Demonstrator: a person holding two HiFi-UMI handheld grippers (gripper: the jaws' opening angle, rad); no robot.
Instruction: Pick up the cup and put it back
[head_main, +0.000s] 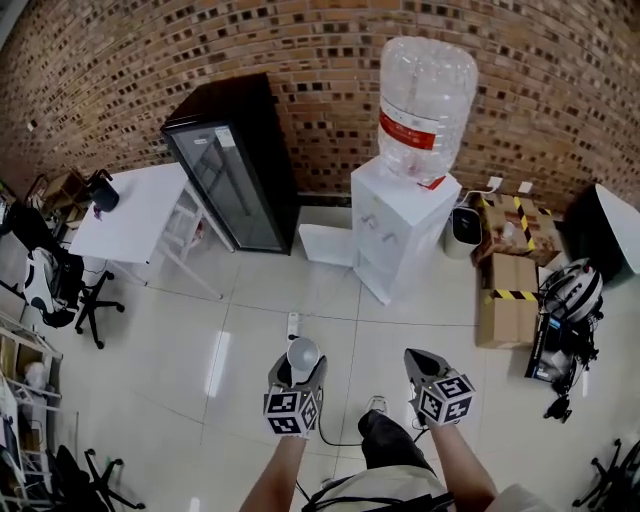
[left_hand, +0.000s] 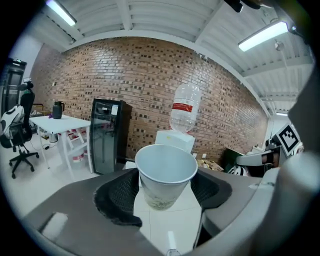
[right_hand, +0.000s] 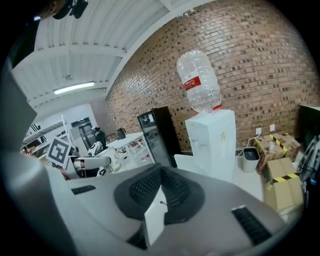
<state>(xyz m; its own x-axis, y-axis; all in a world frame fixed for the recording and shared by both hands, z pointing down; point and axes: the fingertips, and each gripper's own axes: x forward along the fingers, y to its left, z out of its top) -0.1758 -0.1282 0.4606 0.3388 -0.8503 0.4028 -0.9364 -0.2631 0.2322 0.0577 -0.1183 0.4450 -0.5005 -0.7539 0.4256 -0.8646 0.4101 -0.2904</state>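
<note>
A white paper cup (head_main: 303, 353) (left_hand: 165, 172) stands upright and empty between the black ribbed pads of my left gripper (head_main: 300, 372) (left_hand: 165, 194), which is shut on its sides. The gripper holds the cup in the air above the tiled floor, pointing toward the water dispenser (head_main: 400, 235) (left_hand: 175, 140). My right gripper (head_main: 422, 362) (right_hand: 159, 192) hangs beside it at about the same height. Its jaws are together with nothing between them, and only a thin white sliver shows at the pads. Both arms come in from the bottom edge of the head view.
The white dispenser carries a large clear bottle (head_main: 425, 105) against the brick wall. A black glass-door fridge (head_main: 235, 165) and a white table (head_main: 130, 210) stand to the left. Cardboard boxes (head_main: 510, 295) and a helmet (head_main: 575, 290) lie to the right. A power strip (head_main: 293, 325) lies on the floor.
</note>
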